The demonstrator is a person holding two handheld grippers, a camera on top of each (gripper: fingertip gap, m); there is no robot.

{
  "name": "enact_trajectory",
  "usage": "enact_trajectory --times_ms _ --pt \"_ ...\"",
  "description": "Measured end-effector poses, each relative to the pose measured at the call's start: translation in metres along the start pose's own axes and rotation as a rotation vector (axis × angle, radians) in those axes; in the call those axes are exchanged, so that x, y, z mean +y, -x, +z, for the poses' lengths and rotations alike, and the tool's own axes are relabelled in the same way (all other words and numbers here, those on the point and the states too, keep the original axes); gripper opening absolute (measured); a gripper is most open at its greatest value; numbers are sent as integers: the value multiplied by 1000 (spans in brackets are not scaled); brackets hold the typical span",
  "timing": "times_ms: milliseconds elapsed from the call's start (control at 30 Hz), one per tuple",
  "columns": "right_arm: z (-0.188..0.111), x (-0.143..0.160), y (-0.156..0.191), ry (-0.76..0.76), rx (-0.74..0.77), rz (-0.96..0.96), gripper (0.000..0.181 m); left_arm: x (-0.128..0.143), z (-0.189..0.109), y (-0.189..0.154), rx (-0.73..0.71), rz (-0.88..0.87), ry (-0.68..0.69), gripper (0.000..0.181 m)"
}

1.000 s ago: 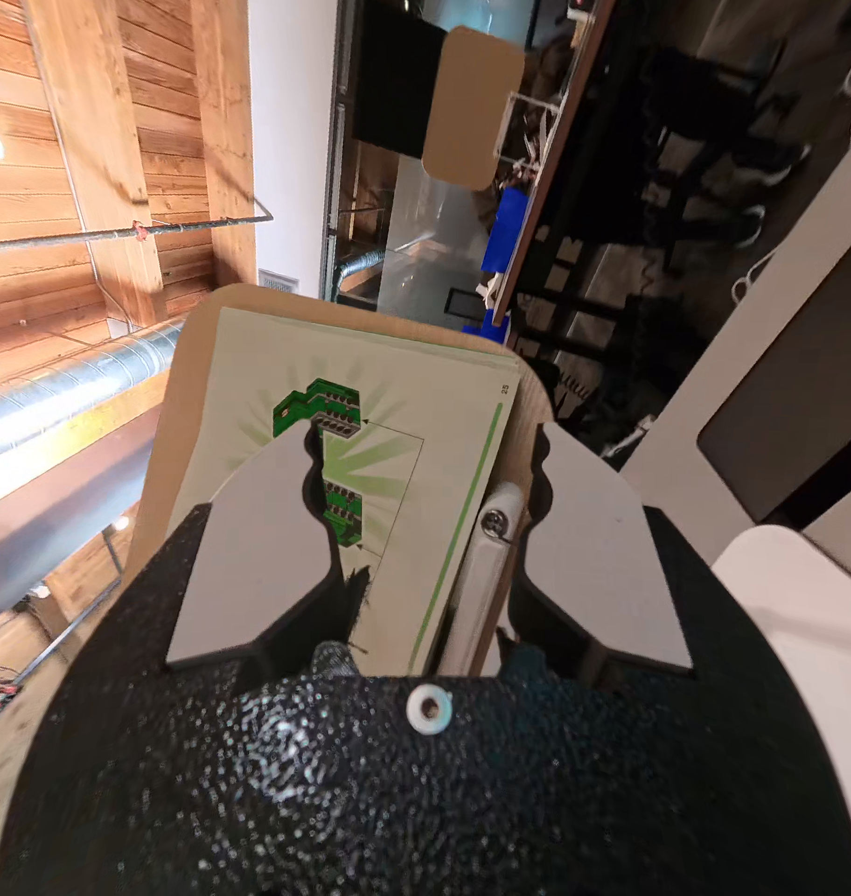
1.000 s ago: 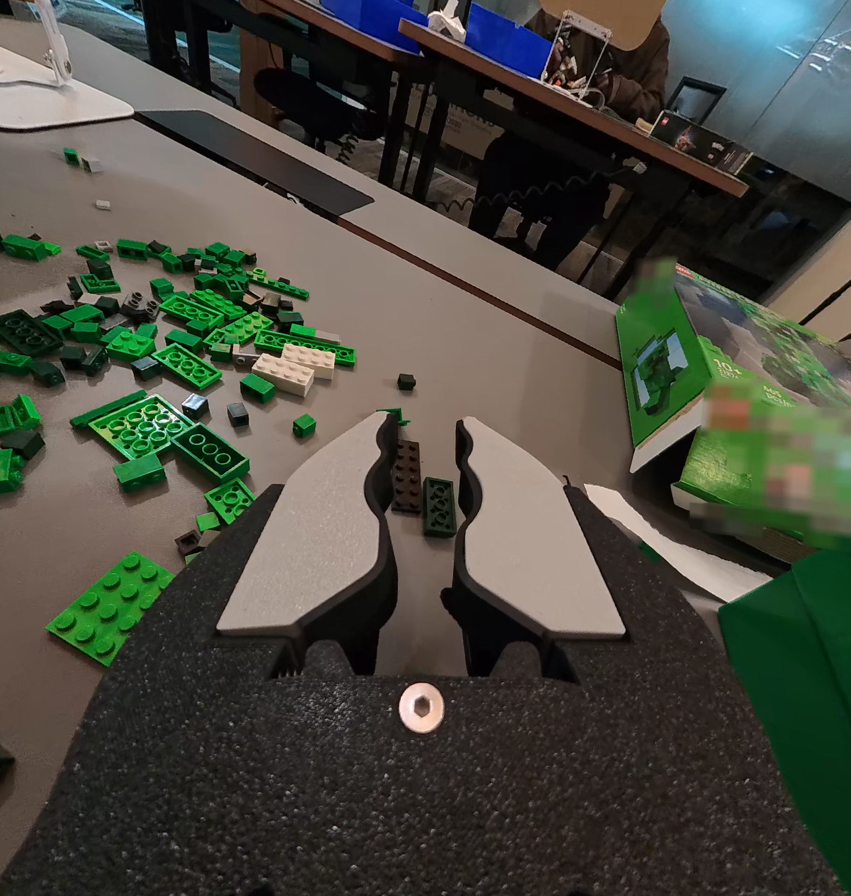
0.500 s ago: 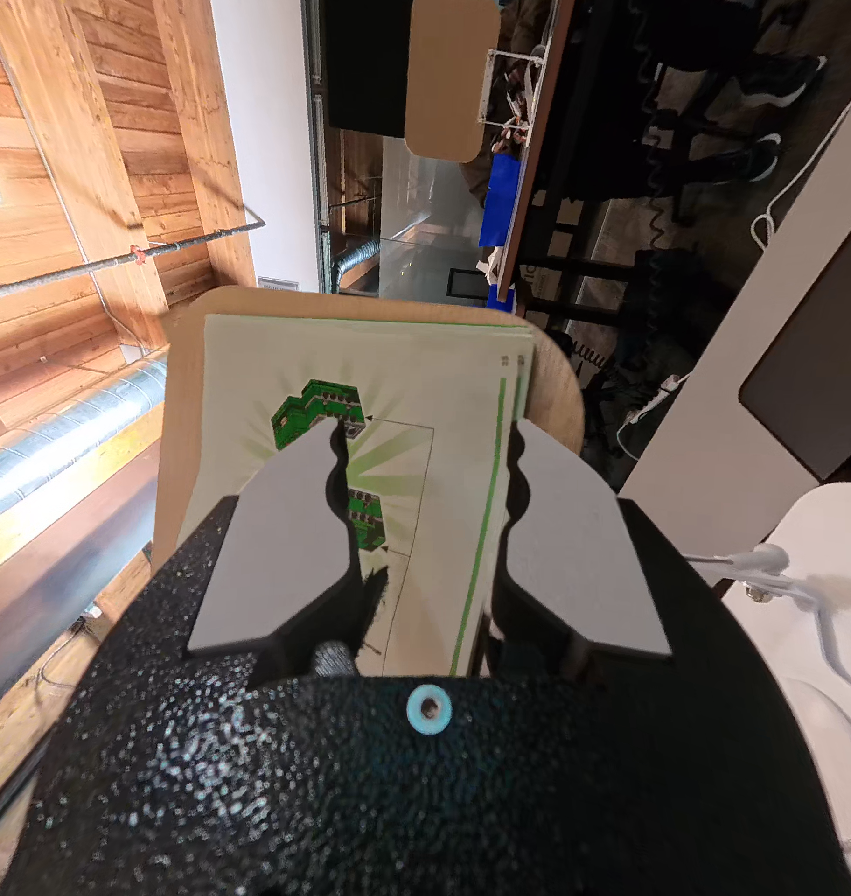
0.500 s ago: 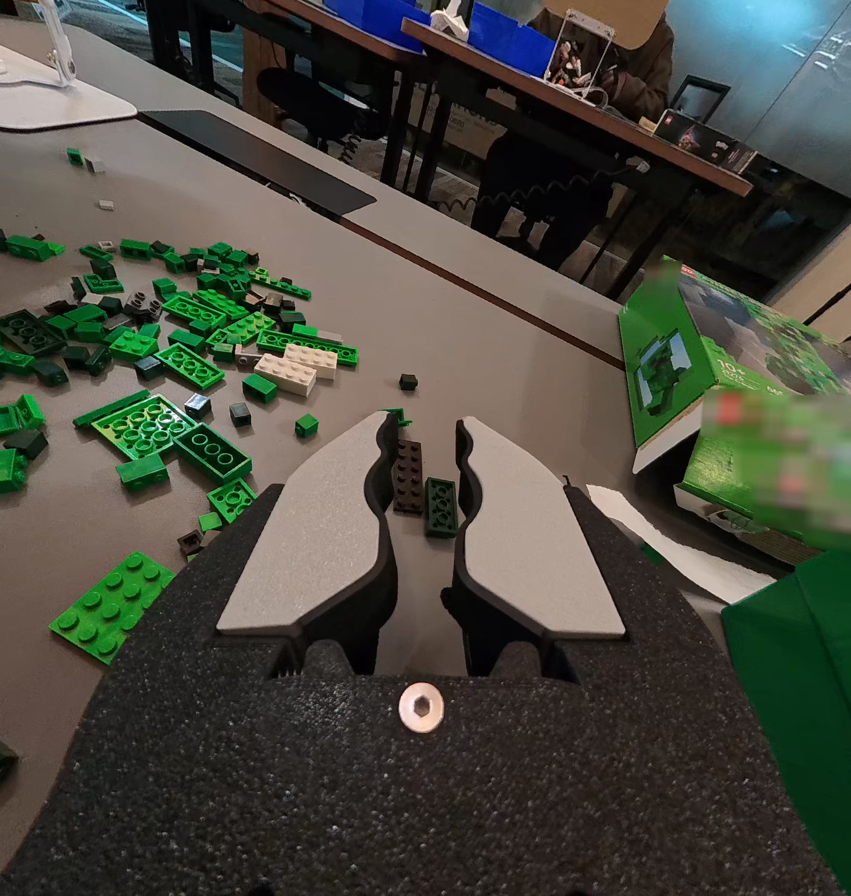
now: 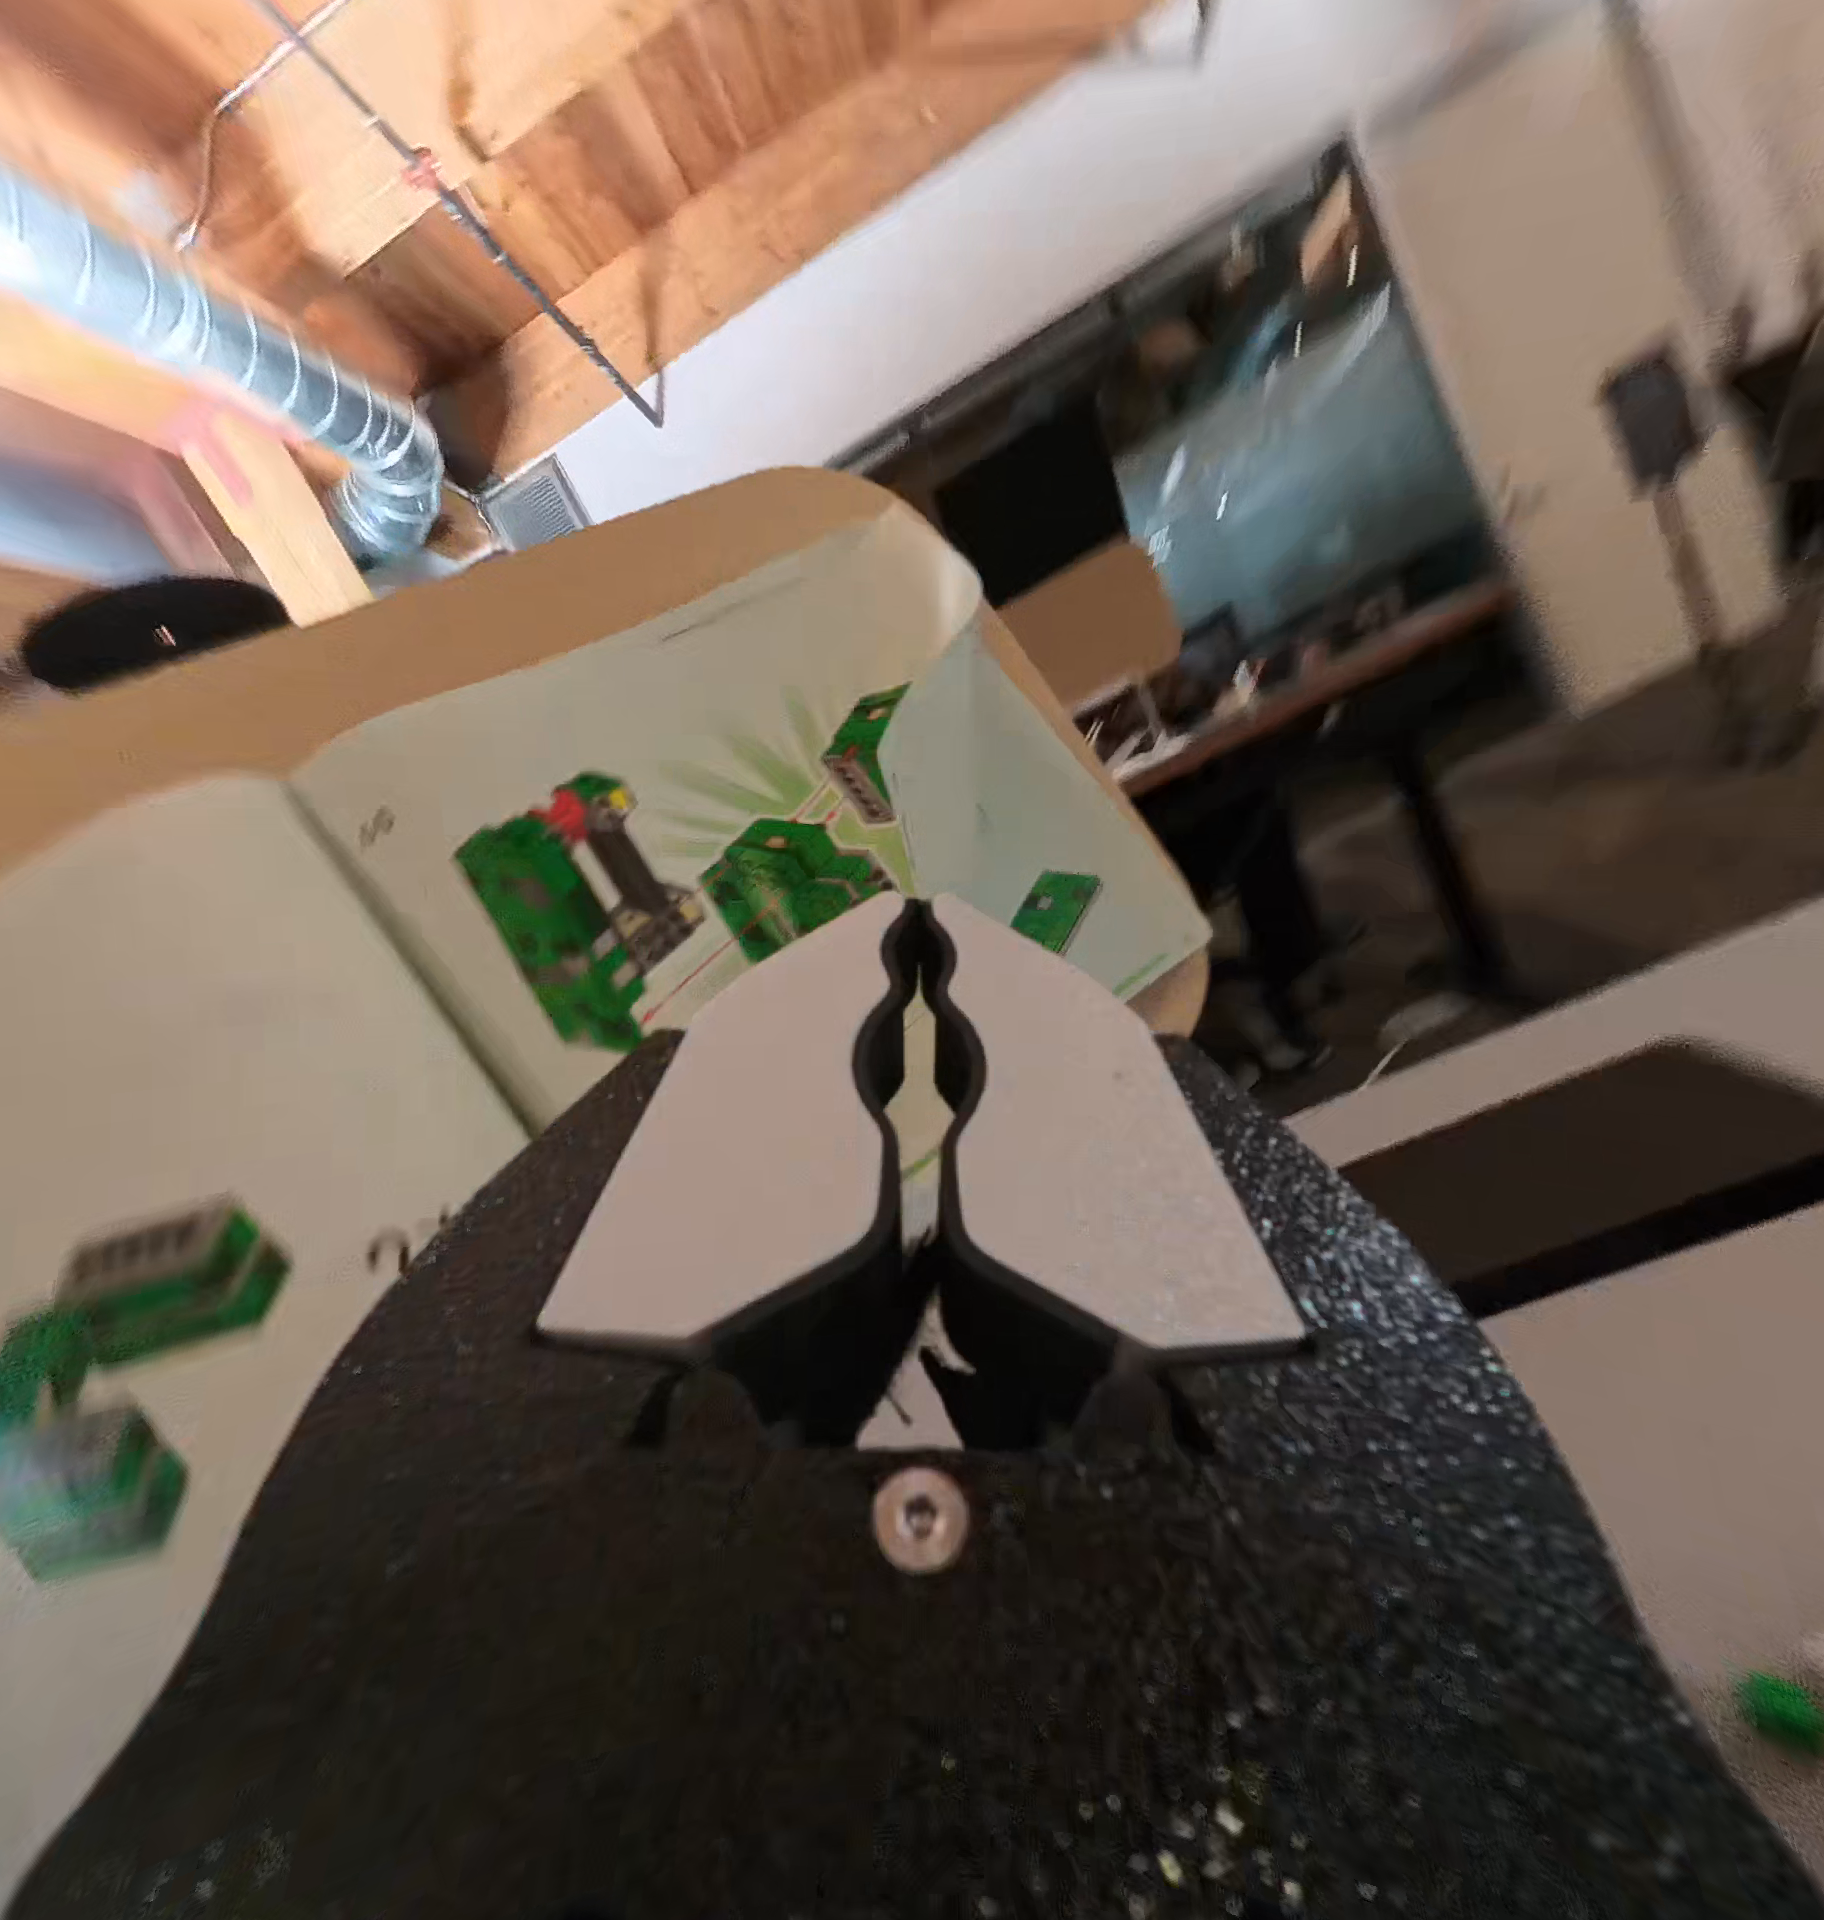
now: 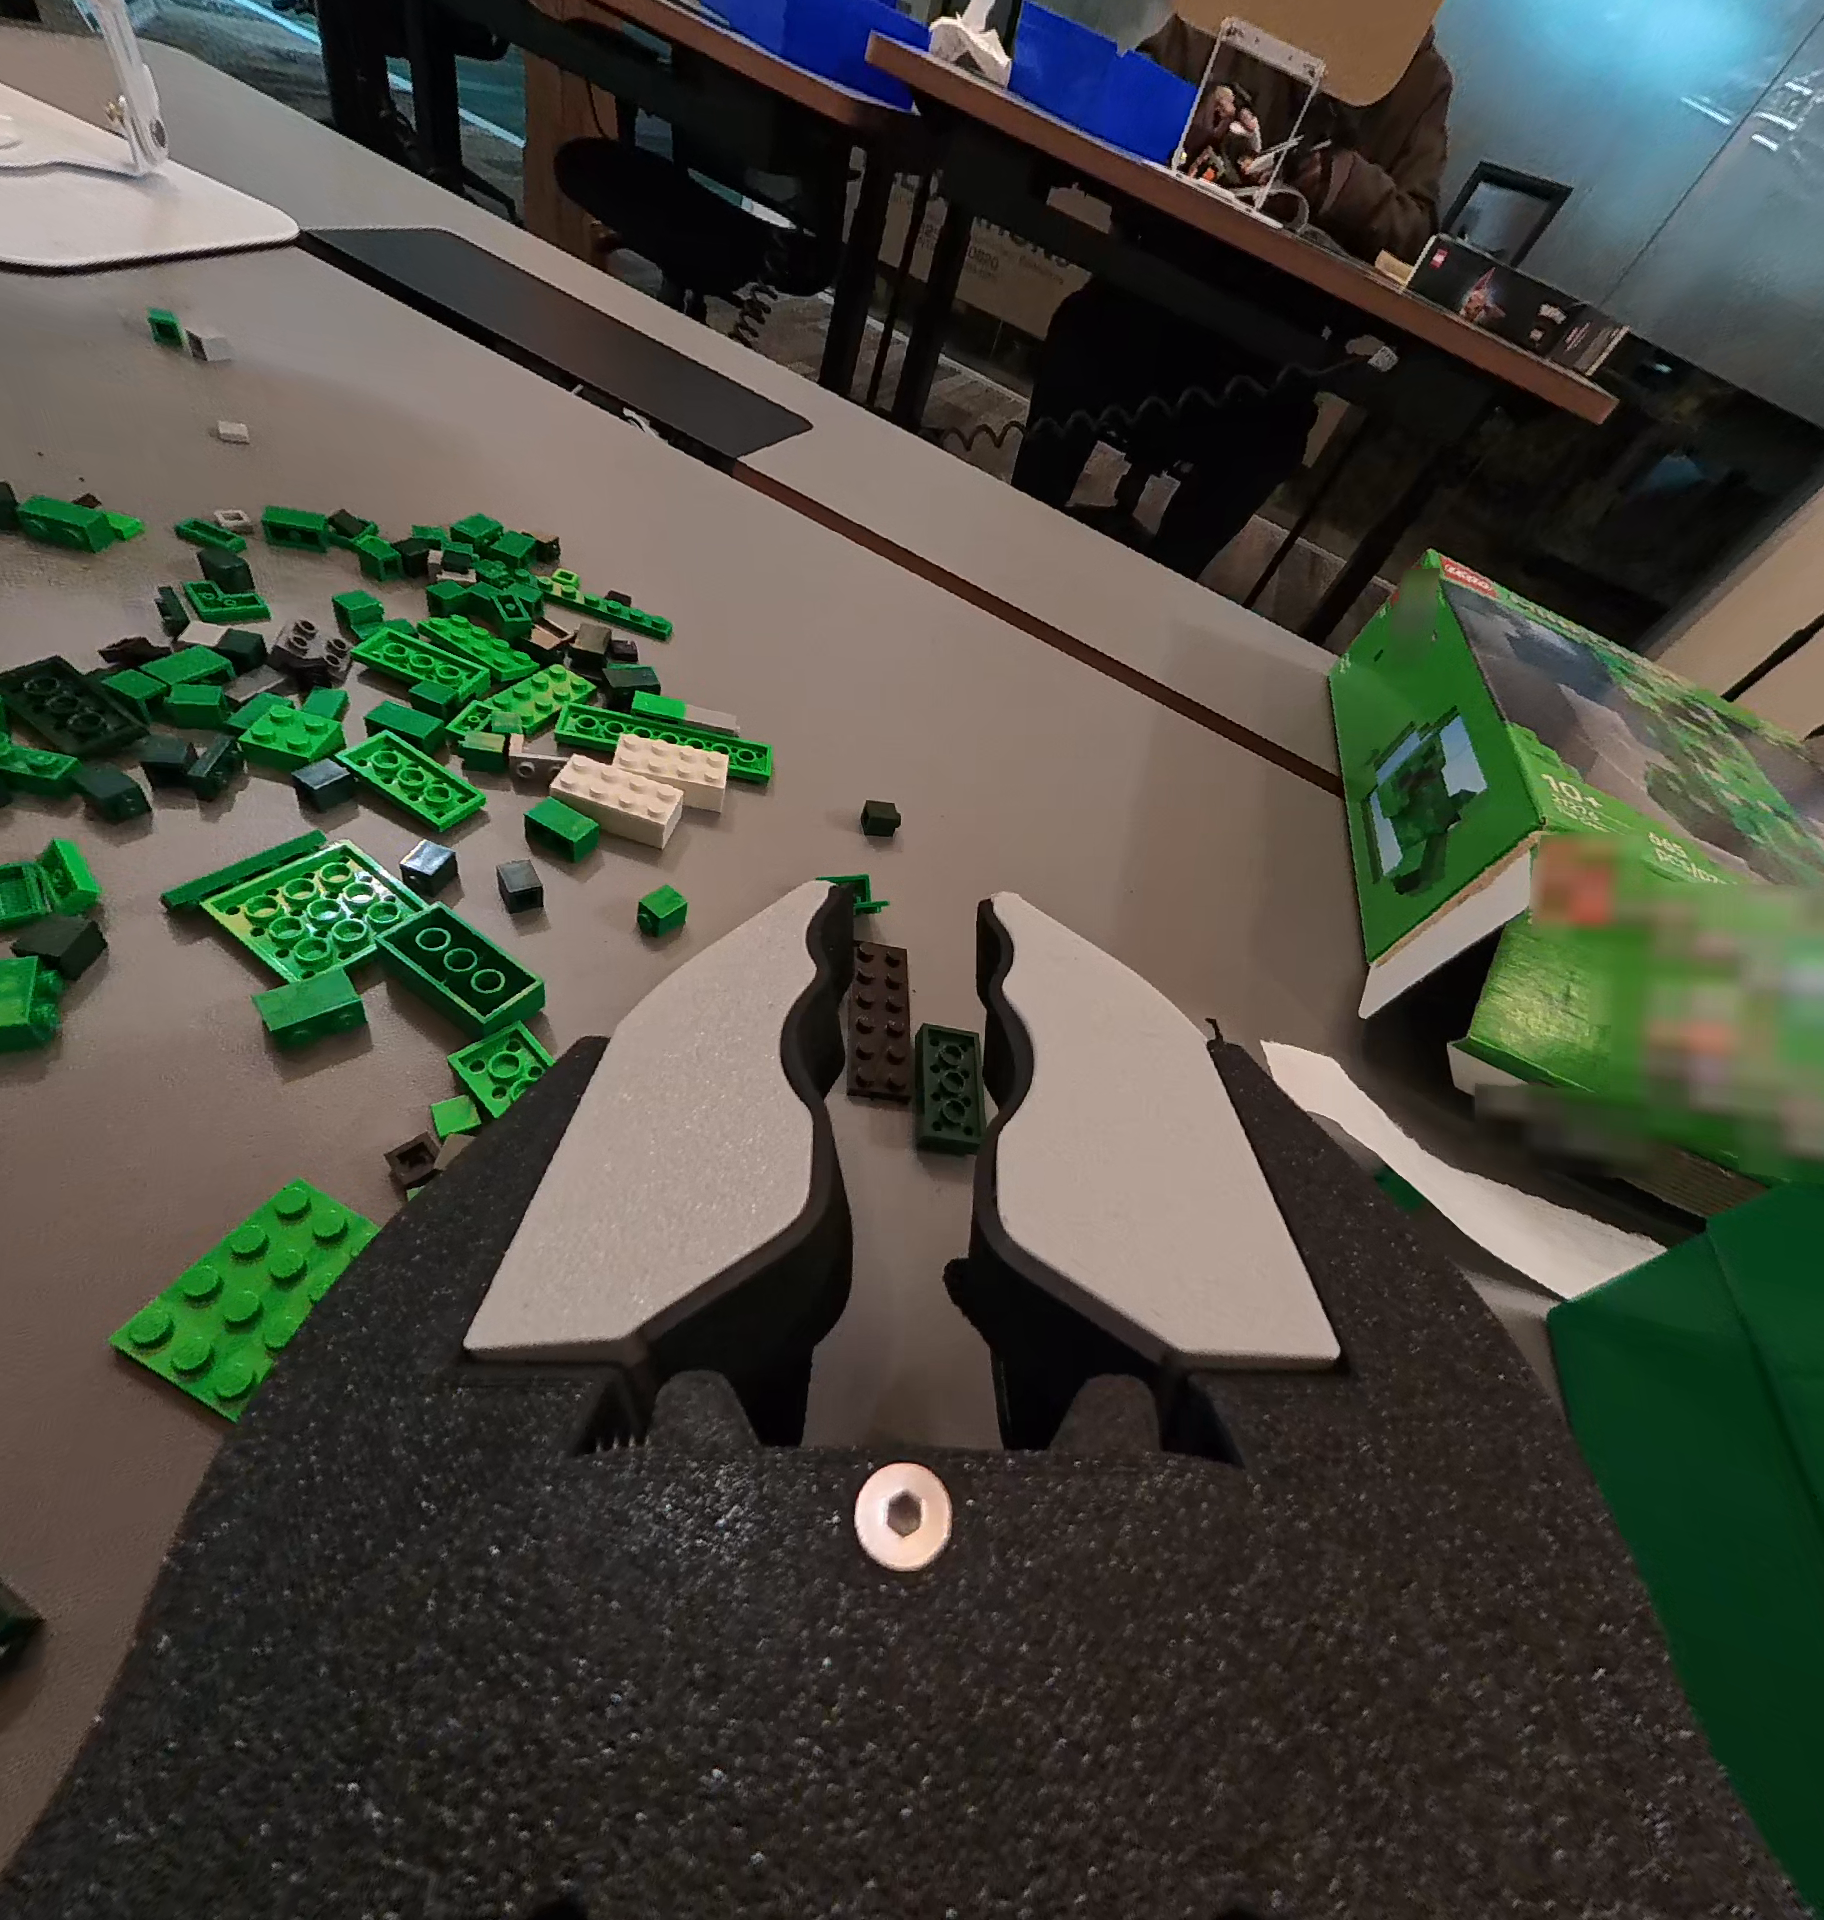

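My left gripper [image 5: 916,914] is shut on the right-hand page [image 5: 1001,790] of an open instruction booklet [image 5: 534,831]. The page is lifted and curls at its top. The booklet leans on a tan board [image 5: 451,655]. My right gripper [image 6: 913,904] is open and empty, low over the grey table [image 6: 991,644]. A dark brown studded plate [image 6: 880,1023] and a dark green brick [image 6: 949,1086] lie on the table between its fingers. It touches neither.
Several loose green, dark and white bricks [image 6: 368,707] spread at the left, with a green plate [image 6: 243,1299] nearer. Green set boxes [image 6: 1510,769] and white paper [image 6: 1427,1174] lie at the right. A green sheet [image 6: 1739,1455] fills the right edge. A person sits at a far table [image 6: 1251,218]. There is about 50 centimetres between the tips of the two grippers.
My left gripper has closed on the booklet's right page and swung, so the view has rotated and blurred and the open spread shows. The right gripper has stayed still and open.
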State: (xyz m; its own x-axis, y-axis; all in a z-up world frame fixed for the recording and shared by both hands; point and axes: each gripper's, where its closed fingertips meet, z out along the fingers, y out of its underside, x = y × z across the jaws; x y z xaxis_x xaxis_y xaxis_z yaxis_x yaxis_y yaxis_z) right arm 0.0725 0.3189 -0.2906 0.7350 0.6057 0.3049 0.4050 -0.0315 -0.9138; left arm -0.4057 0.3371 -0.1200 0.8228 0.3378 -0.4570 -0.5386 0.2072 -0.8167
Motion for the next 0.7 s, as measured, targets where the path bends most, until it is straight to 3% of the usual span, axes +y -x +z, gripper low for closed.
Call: enact_trajectory --times_ms 233,467,700 --pt "0 -1 1 -2 -1 -3 22 19 -62 75 -143 -713 -210 0" --pt "0 -1 0 -2 1 -4 22 73 -100 124 -300 -1023 -263 0" --pt "1 0 1 1 1 -9 22 110 -107 143 -321 -1286 -265 0"
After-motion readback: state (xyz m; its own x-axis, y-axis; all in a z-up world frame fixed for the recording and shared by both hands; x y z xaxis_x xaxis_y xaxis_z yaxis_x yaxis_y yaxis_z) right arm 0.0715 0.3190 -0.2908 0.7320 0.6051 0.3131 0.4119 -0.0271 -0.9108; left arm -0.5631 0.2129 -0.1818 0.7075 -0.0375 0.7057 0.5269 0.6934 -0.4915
